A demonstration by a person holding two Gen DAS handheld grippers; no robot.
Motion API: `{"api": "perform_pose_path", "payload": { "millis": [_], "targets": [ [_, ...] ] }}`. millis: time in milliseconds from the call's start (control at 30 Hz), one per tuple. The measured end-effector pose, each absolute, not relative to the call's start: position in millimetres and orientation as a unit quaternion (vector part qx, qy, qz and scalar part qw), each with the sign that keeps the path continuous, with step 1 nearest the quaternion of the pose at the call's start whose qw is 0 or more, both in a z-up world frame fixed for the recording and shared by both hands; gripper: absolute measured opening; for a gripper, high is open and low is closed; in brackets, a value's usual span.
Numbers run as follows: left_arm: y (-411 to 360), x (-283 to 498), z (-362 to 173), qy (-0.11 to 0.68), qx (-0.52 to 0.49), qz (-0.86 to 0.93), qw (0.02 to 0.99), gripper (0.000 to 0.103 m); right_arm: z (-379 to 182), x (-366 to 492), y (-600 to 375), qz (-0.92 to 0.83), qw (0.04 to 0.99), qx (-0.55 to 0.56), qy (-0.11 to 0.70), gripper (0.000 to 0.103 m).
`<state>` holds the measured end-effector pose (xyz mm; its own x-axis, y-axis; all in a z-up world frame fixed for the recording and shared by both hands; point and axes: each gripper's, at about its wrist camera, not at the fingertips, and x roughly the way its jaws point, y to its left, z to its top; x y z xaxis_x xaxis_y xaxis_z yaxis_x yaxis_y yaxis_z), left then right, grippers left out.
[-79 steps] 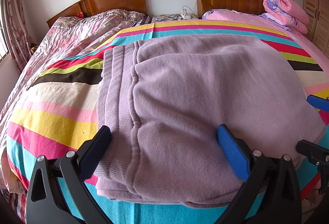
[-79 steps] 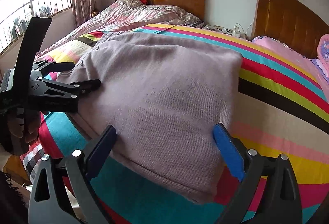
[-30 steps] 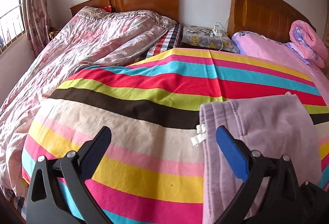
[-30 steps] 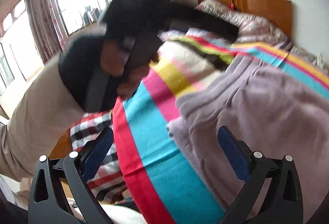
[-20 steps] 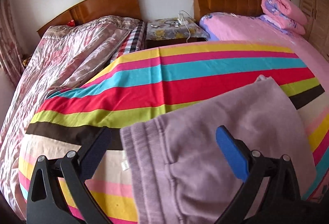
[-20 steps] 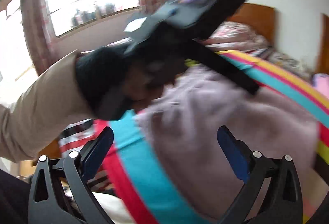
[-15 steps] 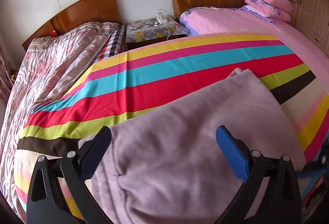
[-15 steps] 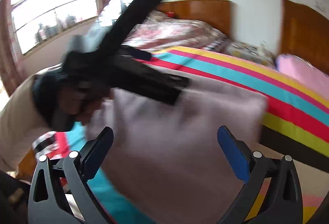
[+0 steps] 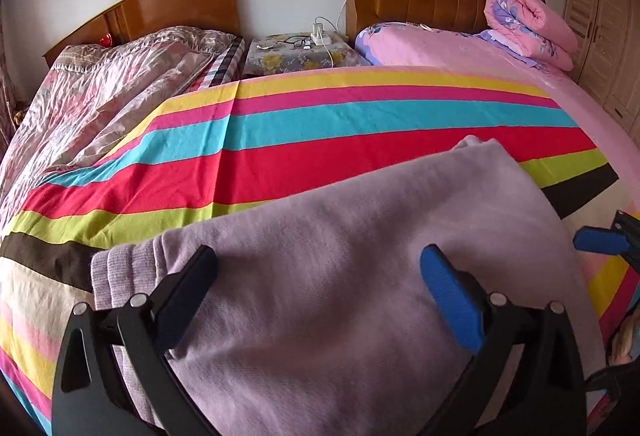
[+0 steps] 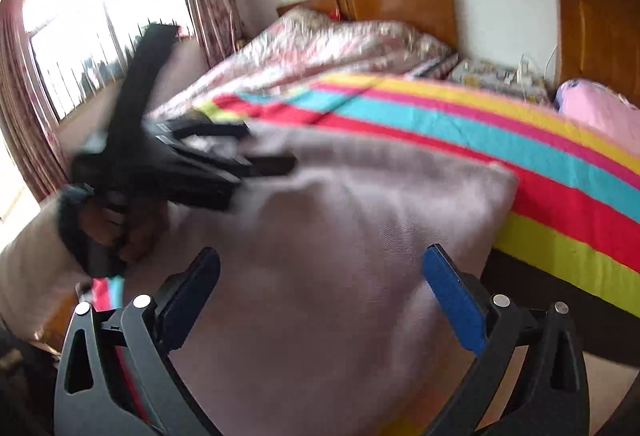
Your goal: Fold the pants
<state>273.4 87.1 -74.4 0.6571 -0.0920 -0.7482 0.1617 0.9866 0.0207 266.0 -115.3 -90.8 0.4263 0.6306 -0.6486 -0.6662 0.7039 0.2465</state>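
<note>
Lilac pants [image 9: 360,276] lie under both wide-spread grippers, left gripper [image 9: 320,288], right gripper [image 10: 320,288].

pants [image 9: 340,276] | lilac knit, folded into flat rectangle | ribbed waistband at left | lying on striped sheet [image 9: 320,139]
</note>
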Motion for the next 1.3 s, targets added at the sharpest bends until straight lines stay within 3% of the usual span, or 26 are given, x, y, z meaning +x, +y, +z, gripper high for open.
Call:
{"api": "perform_pose_path", "payload": {
  "millis": [200, 367, 533, 667, 800, 1033, 1300],
  "targets": [
    [90.5, 270.6, -71.6, 0.404, 0.031, -0.074, 0.911, 0.102, -67.9, 272.9, -149.4, 0.367, 0.86, 0.044, 0.352, 0.099],
    [95.4, 274.7, -71.7, 0.407, 0.015, -0.085, 0.909, 0.102, -88.6, 280.0, -128.7, 0.383, 0.84, 0.013, 0.385, 0.099],
    [94.1, 273.9, -72.1, 0.407, 0.018, -0.082, 0.91, 0.102, -88.8, 289.8, -149.6, 0.378, 0.839, 0.093, 0.379, 0.097],
    [90.1, 273.7, -72.5, 0.409, 0.029, -0.077, 0.909, 0.102, -77.4, 275.9, -156.4, 0.295, 0.876, 0.073, 0.374, 0.099],
    [88.8, 273.5, -72.6, 0.409, 0.031, -0.075, 0.909, 0.102, -62.2, 244.1, -155.3, 0.327, 0.867, 0.083, 0.367, 0.099],
    [87.9, 273.3, -71.8, 0.406, 0.032, -0.074, 0.91, 0.102, -87.2, 192.4, -114.1, 0.277, 0.87, -0.044, 0.406, 0.099],
    [89.2, 222.2, -34.6, 0.373, 0.046, -0.031, 0.926, 0.102, -73.6, 173.8, -124.4, 0.238, 0.885, -0.024, 0.398, 0.099]
  ]
}}
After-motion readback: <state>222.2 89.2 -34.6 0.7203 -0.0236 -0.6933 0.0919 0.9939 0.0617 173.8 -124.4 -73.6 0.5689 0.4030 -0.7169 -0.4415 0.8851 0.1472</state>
